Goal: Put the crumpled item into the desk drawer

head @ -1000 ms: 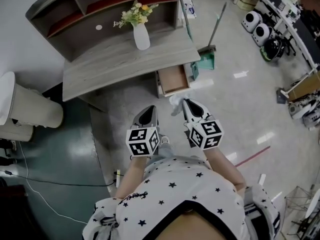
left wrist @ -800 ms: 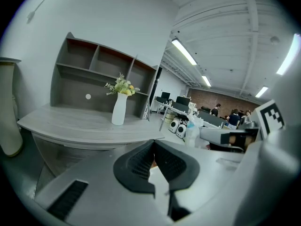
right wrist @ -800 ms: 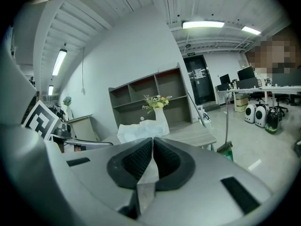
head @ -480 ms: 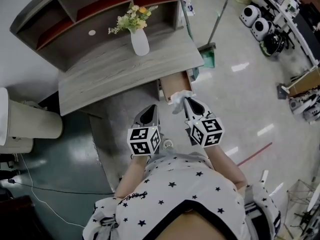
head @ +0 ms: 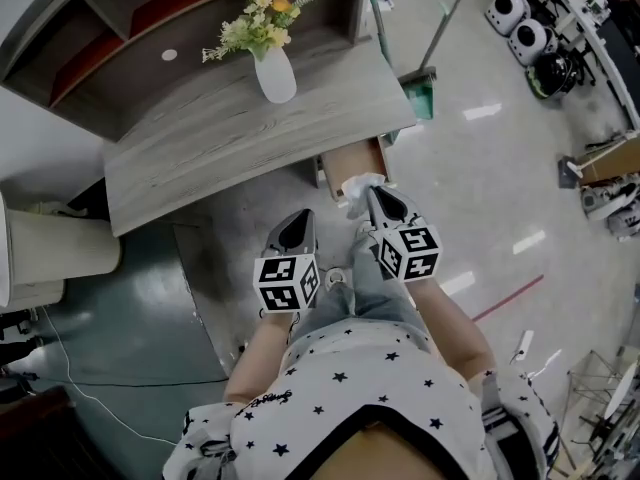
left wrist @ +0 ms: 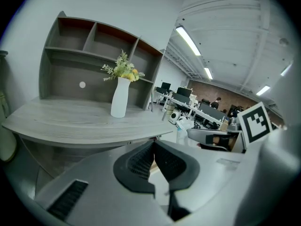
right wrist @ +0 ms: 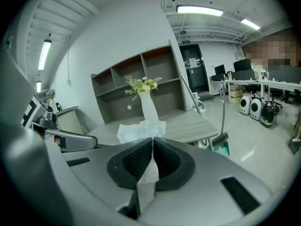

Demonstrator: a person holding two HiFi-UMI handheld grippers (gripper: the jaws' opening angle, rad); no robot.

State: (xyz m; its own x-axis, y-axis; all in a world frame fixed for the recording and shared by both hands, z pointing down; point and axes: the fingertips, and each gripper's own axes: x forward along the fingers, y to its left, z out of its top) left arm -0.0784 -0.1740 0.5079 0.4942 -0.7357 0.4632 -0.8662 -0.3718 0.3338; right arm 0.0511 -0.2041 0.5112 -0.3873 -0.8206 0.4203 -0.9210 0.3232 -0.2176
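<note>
The crumpled item is a white tissue (head: 361, 185), and my right gripper (head: 374, 200) is shut on it. It hangs just over the front edge of the open desk drawer (head: 352, 159), whose brown inside shows below the grey desk (head: 250, 133). In the right gripper view the tissue (right wrist: 141, 130) bunches out past the shut jaws of that gripper (right wrist: 152, 142), with the desk behind. My left gripper (head: 296, 226) is shut and empty, over the floor to the drawer's left. In the left gripper view its jaws (left wrist: 154, 143) meet with nothing between them.
A white vase of flowers (head: 273, 71) stands on the desk below a shelf unit (head: 150, 18). A broom and green dustpan (head: 421, 93) lean at the desk's right end. A white bin (head: 55, 251) sits to the left. Machines (head: 530, 38) line the far right.
The person has stepped nearer the desk. My right gripper has carried the tissue forward to the drawer's front edge. The left gripper has kept its place beside it.
</note>
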